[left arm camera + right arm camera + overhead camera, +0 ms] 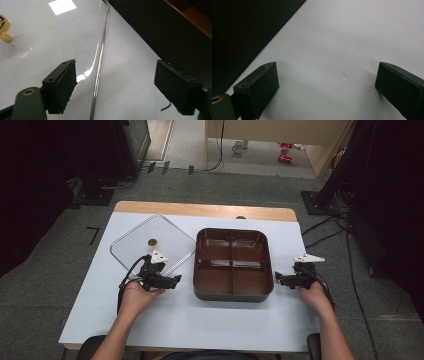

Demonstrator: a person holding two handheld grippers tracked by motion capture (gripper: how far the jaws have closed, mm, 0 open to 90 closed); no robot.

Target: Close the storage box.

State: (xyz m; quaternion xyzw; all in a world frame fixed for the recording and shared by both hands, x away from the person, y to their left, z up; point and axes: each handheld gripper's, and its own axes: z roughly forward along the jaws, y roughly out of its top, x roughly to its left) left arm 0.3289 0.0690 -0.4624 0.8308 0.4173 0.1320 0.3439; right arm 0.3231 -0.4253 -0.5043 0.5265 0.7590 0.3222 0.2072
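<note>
A clear square lid [145,254] with a gold knob [152,242] lies flat on the white mat, left of a brown four-compartment tray [233,292]. My left gripper [176,280] is at the lid's near right corner, pointing toward the tray. In the left gripper view the lid [50,37] has its rim [100,62] running between the wide-apart jaws of the left gripper [120,87], with neither pad pressing on it. The knob [3,30] is at far left. My right gripper [277,279] rests just right of the tray. In its own view the right gripper [327,87] is open over bare mat.
The white mat [200,320] covers most of a wooden table [200,209]. The tray's dark outer wall [155,32] lies close ahead of the left jaws, and the tray wall [242,30] borders the right gripper. Dark stands and cables surround the table.
</note>
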